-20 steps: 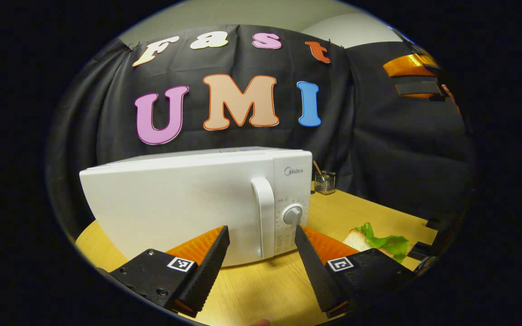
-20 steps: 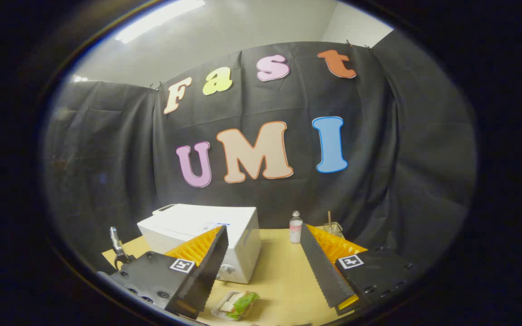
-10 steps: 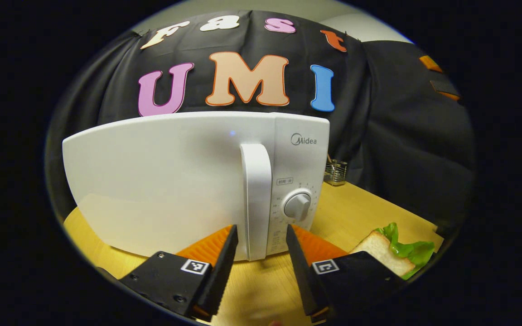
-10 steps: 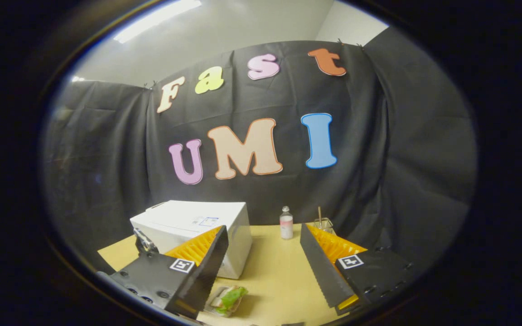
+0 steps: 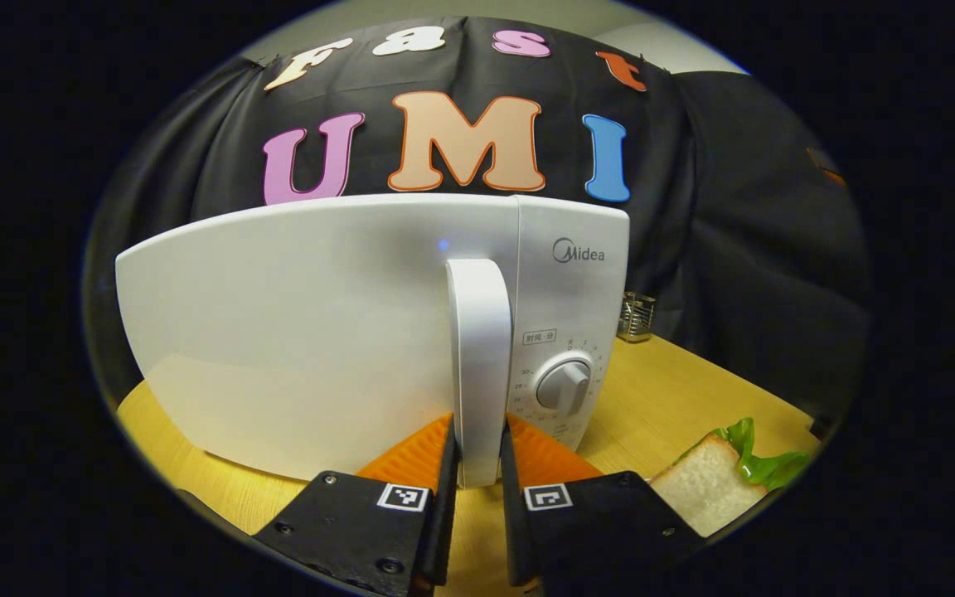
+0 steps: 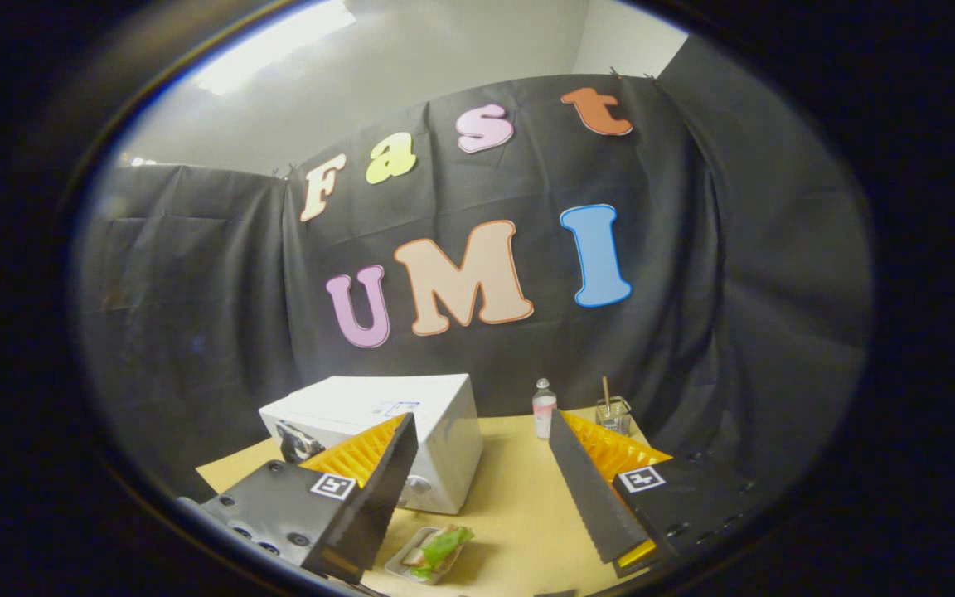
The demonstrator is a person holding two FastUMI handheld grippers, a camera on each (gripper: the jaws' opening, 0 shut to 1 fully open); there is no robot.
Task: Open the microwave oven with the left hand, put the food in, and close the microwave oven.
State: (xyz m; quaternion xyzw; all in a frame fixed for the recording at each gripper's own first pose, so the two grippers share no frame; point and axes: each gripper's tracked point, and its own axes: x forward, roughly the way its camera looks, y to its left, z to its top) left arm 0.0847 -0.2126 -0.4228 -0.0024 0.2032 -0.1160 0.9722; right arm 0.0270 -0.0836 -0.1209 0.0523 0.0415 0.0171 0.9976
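Note:
The white microwave [image 5: 320, 323] stands with its door closed, its upright handle [image 5: 477, 348] dead ahead in the left gripper view. My left gripper [image 5: 476, 477] is shut on the handle's lower end, one finger pressing each side. A sandwich [image 5: 714, 493] with lettuce lies on the table to the right. In the right gripper view the microwave [image 6: 436, 423] sits lower left and the sandwich [image 6: 436, 550] rests on a small tray in front of it. My right gripper [image 6: 482, 489] hovers high above the table, open and empty.
The wooden table [image 6: 519, 506] carries a small bottle [image 6: 543, 408] and a glass holder with a stick [image 6: 613, 413] at the back right. The holder [image 5: 635, 315] stands just right of the microwave. The control dial [image 5: 564, 385] is beside the handle.
My left gripper moved in to the microwave and its fingers closed from wide open onto the door handle. The right gripper stayed high and open, drifting only slightly.

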